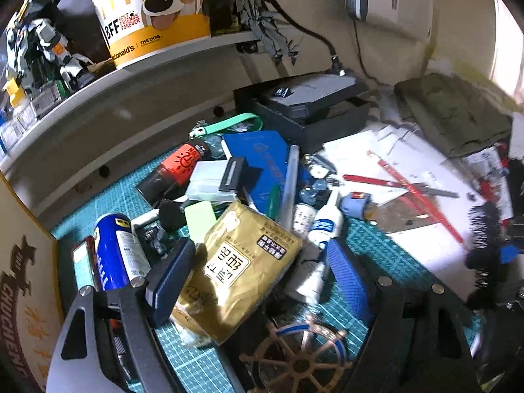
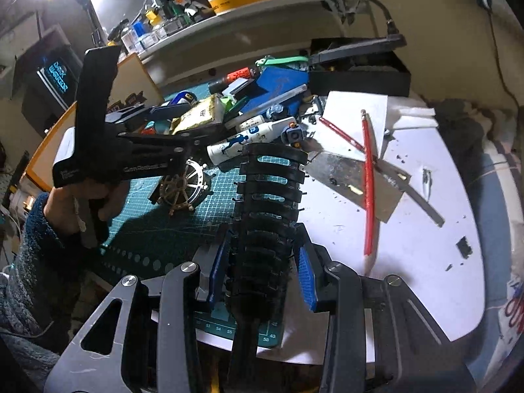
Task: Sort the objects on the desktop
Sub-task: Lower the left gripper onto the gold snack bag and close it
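The right tool (image 2: 262, 271) is clamped on a black hairbrush (image 2: 267, 203) at lower centre. The left tool (image 1: 258, 271) gapes wide, straddling a gold packet (image 1: 235, 271).

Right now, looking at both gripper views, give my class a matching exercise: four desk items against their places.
Items:
1. black vented hairbrush
2. gold foil packet
3. McDonald's paper bucket
4. long red pencil

Places:
A. on white paper
B. between the right gripper pads
C. on the shelf
D. between the open left gripper fingers

Pairs: 1-B, 2-D, 3-C, 4-A
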